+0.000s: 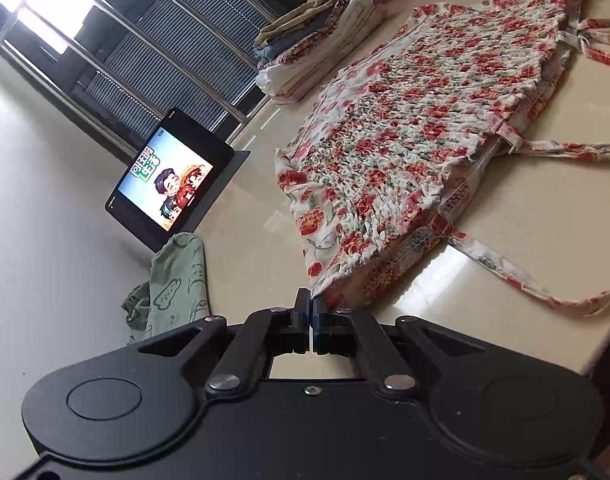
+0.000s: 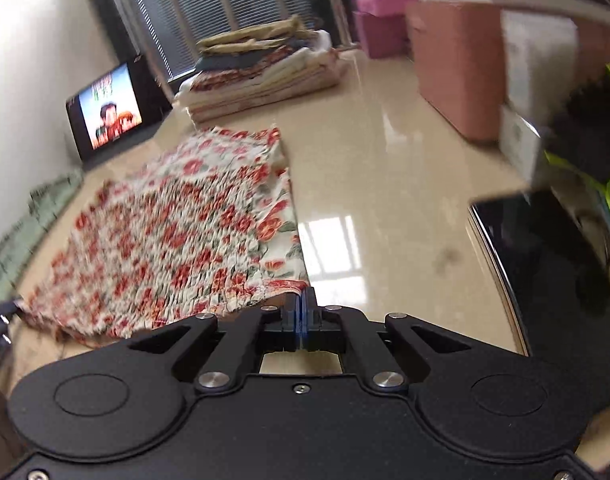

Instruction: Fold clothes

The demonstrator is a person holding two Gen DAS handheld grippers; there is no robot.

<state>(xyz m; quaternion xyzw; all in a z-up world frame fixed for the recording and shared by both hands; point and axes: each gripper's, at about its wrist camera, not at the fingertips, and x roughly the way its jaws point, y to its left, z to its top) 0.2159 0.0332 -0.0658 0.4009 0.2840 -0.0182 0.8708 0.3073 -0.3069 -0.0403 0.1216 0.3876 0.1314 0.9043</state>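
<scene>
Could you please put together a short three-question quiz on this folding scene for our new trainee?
1. True or false: the left tongs are shut on a corner of the red floral smocked cotton garment.
2. What sits on top of the stack of folded clothes? A) an olive-tan item B) a tablet C) a pink box
3. Fill in: the black-framed tablet shows a ______ picture.

Key: 1 true; 2 A; 3 cartoon.

A glossy beige table point(image 2: 385, 184) stands against a pale wall point(image 1: 45, 200), with daylight through a slatted window point(image 1: 177, 40).
</scene>
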